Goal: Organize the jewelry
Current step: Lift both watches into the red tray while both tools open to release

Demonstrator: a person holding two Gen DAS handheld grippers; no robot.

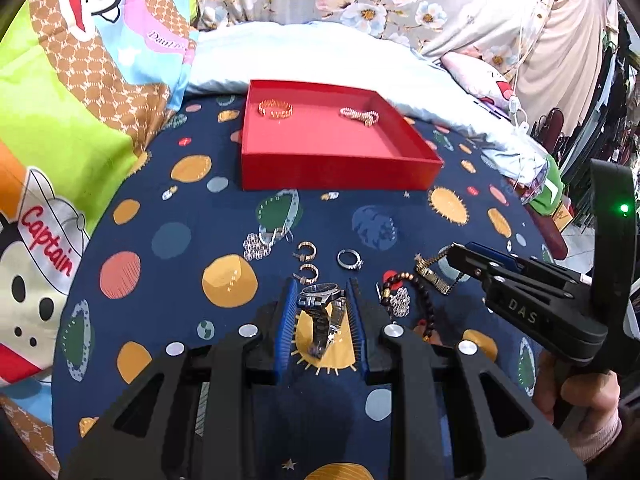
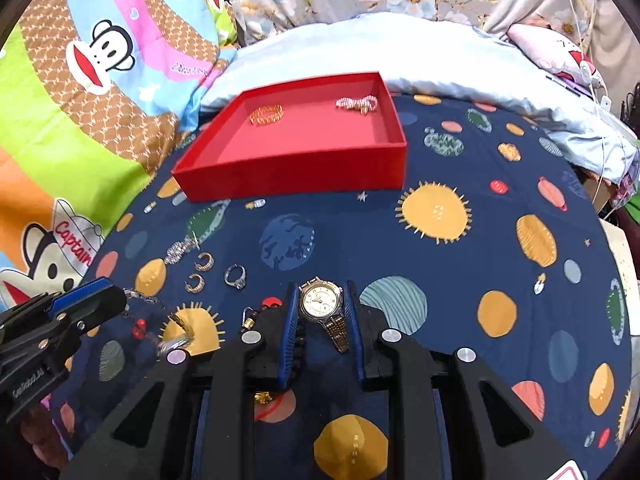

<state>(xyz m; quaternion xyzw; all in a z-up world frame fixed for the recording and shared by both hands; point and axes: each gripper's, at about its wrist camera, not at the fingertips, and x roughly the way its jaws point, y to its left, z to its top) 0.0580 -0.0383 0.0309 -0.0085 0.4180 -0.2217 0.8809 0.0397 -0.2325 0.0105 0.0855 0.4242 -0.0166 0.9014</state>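
My left gripper (image 1: 322,286) is shut on a silver watch (image 1: 320,296), whose band hangs down between the blue pads above the bedspread. My right gripper (image 2: 320,286) is shut on a gold watch (image 2: 320,301) with a white dial. In the left wrist view the right gripper (image 1: 454,250) comes in from the right with the gold watch (image 1: 434,278) dangling. A red tray (image 1: 340,172) farther back holds a gold bracelet (image 1: 275,109) and a pearl bracelet (image 1: 359,116). Two hoop earrings (image 1: 306,250), a ring (image 1: 349,259), crystal earrings (image 1: 256,245) and a dark bead bracelet (image 1: 424,300) lie loose on the spread.
A navy planet-print bedspread (image 2: 440,264) covers the bed. A cartoon quilt (image 1: 60,120) rises at the left, and a pale blue blanket (image 1: 320,52) lies behind the tray. The bed's edge falls away at the right. A hand (image 1: 576,400) grips the right tool.
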